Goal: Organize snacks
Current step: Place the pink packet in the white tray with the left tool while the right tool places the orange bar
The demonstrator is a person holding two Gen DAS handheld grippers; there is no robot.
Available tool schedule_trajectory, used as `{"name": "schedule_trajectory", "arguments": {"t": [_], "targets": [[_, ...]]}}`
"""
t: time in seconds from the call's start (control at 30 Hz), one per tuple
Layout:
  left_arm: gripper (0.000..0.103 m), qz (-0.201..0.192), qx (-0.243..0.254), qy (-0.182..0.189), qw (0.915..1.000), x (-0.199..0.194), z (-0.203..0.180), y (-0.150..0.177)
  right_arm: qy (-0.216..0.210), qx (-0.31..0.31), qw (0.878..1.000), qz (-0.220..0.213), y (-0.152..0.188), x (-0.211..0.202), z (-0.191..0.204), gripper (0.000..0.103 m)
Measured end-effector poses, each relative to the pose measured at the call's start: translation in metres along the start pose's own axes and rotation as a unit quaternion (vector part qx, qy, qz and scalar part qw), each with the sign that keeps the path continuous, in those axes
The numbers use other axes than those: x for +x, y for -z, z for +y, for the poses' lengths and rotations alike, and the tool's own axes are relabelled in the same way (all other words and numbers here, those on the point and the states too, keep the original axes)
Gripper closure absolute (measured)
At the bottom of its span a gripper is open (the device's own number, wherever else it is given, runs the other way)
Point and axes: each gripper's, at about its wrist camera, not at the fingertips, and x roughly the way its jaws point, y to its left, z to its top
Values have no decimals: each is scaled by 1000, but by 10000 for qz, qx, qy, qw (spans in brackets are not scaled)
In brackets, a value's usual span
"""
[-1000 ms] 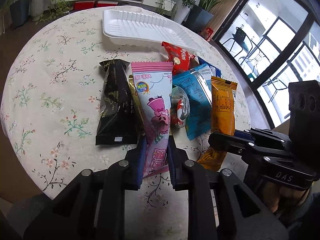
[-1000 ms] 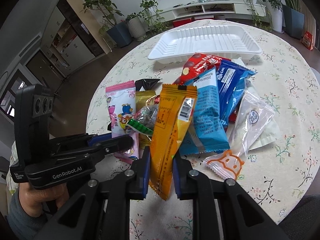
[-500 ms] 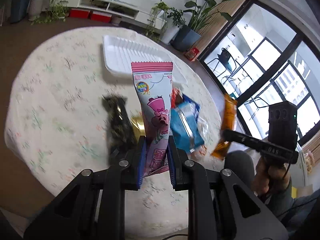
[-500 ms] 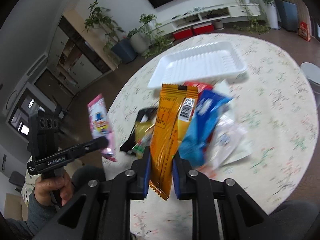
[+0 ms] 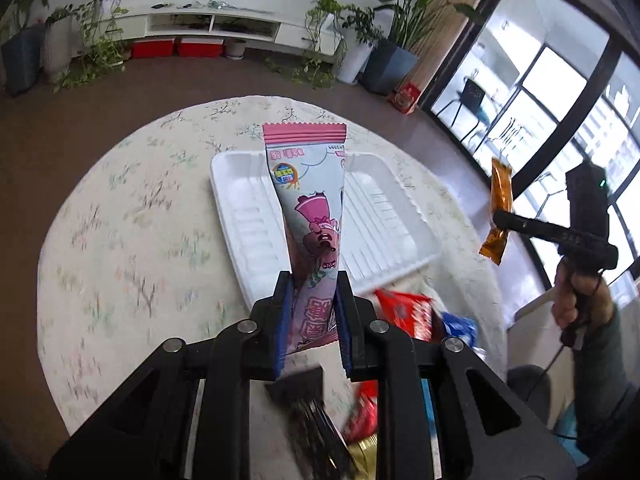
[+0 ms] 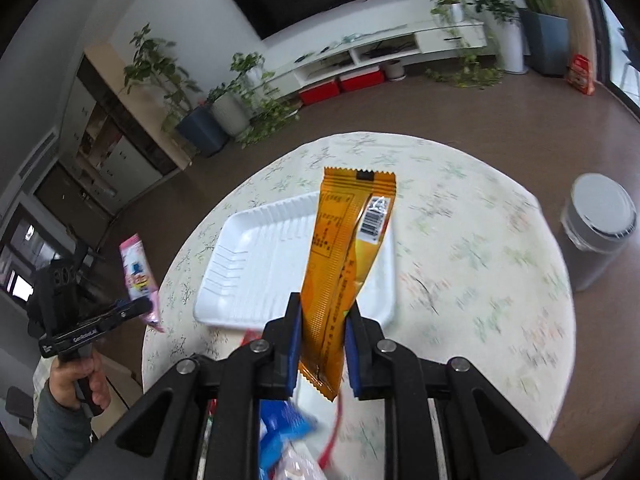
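My left gripper (image 5: pixel 312 312) is shut on a pink snack packet (image 5: pixel 310 204), held upright in the air in front of the white tray (image 5: pixel 384 216). My right gripper (image 6: pixel 322 340) is shut on an orange snack packet (image 6: pixel 344 248), also lifted over the white tray (image 6: pixel 256 264). In the left wrist view the right gripper (image 5: pixel 500 220) shows at the right with the orange packet (image 5: pixel 499 208). The left gripper (image 6: pixel 144 306) with the pink packet (image 6: pixel 138 270) appears at the left of the right wrist view. Both packets hang clear of the table.
The round table has a floral cloth (image 5: pixel 120 240). Other snack packets lie near its front edge: a red one (image 5: pixel 408 312), a black one (image 5: pixel 308 408), a blue one (image 6: pixel 280 428). A grey bin (image 6: pixel 600 232) stands on the floor to the right. A person's hand (image 5: pixel 576 300) grips the right tool.
Both grippers have lifted their packets off the pile and carried them up and forward over the tray. The pile has dropped to the bottom of both views.
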Motion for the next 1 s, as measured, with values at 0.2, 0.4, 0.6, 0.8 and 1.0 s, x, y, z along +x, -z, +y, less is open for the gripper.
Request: {"name": "schedule_trajectory", "arguments": {"t": [0.2,0.4,0.6,0.8,1.0], "targets": [[85,589,-1,-129,9982,66,6,-39,-45,-302,9971,695,-28,76,19,82],[85,972,-89,-221,9950,115,9,-43,92,-330,9936,1072,-28,122,16,82],[83,1124,-25,-258,9933,142,6,-29,222,-309,9906,1313,-28,147,7,81],[74,1010,-120,-417,9939,143,6,-22,290,-217,9906,1320,-24,155,1,69],[73,895,-256,-346,9951,137,11,-21,274,-199,9912,1282,-22,153,0,62]]}}
